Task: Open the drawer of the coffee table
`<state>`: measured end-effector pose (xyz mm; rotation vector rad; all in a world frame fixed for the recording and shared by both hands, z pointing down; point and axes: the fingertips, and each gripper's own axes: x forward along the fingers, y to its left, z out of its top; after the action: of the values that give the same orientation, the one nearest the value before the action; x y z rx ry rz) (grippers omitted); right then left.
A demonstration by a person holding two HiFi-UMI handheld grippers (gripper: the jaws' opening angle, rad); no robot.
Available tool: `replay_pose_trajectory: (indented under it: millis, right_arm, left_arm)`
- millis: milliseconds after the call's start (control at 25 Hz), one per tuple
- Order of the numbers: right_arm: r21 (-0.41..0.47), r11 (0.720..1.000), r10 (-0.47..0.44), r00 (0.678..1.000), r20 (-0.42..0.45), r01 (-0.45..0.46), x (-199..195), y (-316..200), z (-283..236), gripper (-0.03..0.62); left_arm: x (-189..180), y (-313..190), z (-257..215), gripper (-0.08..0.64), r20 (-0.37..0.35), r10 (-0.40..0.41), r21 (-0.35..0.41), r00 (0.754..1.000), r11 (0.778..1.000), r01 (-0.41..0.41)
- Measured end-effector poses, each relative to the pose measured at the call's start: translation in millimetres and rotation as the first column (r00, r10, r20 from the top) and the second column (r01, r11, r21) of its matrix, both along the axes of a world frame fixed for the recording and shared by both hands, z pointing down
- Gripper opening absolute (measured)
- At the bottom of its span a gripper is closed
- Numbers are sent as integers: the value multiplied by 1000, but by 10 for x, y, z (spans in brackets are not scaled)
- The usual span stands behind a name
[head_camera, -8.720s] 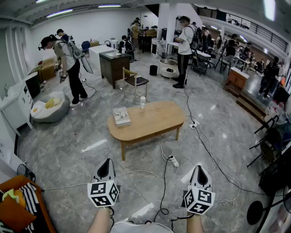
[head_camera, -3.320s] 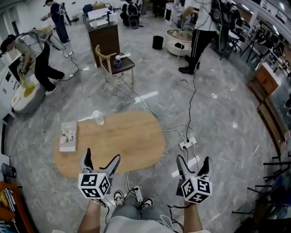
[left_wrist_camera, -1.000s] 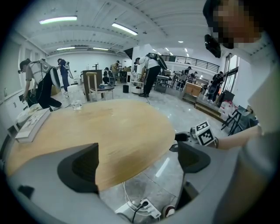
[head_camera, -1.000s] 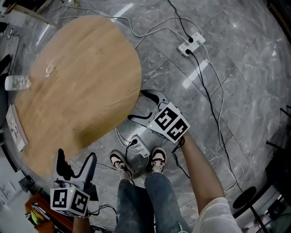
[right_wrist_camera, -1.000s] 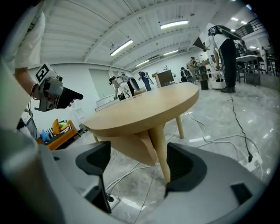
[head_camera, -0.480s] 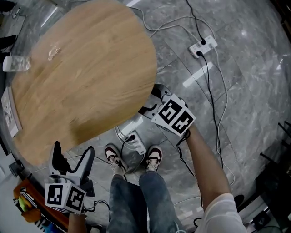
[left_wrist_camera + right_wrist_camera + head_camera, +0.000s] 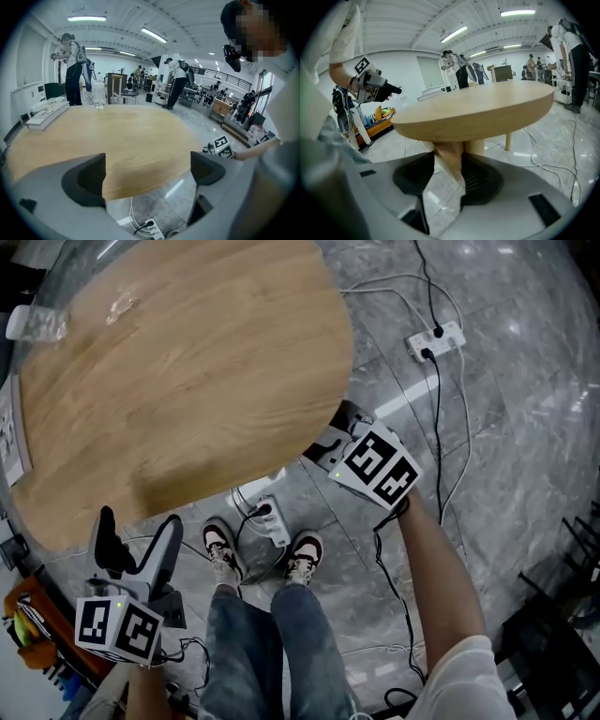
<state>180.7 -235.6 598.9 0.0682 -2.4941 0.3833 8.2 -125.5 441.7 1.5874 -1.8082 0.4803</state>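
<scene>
The person stands at the near rim of the oval coffee table (image 7: 187, 381). The right gripper (image 7: 328, 435) reaches under its right end; its jaws have just been closing and are clenched on a tapered wooden piece (image 7: 451, 157) hanging beneath the tabletop. I can't make out the drawer itself. The left gripper (image 7: 139, 523) hovers at the near left rim, jaws spread wide, empty.

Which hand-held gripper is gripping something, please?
The right hand-held gripper: its jaws have just been closing and pinch a wooden piece under the tabletop; the left hand-held gripper stands open.
</scene>
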Motion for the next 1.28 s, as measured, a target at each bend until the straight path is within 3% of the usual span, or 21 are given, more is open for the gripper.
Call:
replay_pose_trajectory:
  millis: [560, 1280]
  right_arm:
    - [29, 995, -98, 995, -22, 99, 66, 21, -67, 133]
    - [67, 987, -145, 989, -37, 148, 93, 55, -119, 113]
  left_arm:
    - [143, -22, 34, 557, -9, 19, -11, 1000, 1000, -19]
    - [227, 148, 118, 557, -11, 57, -31, 998, 998, -57]
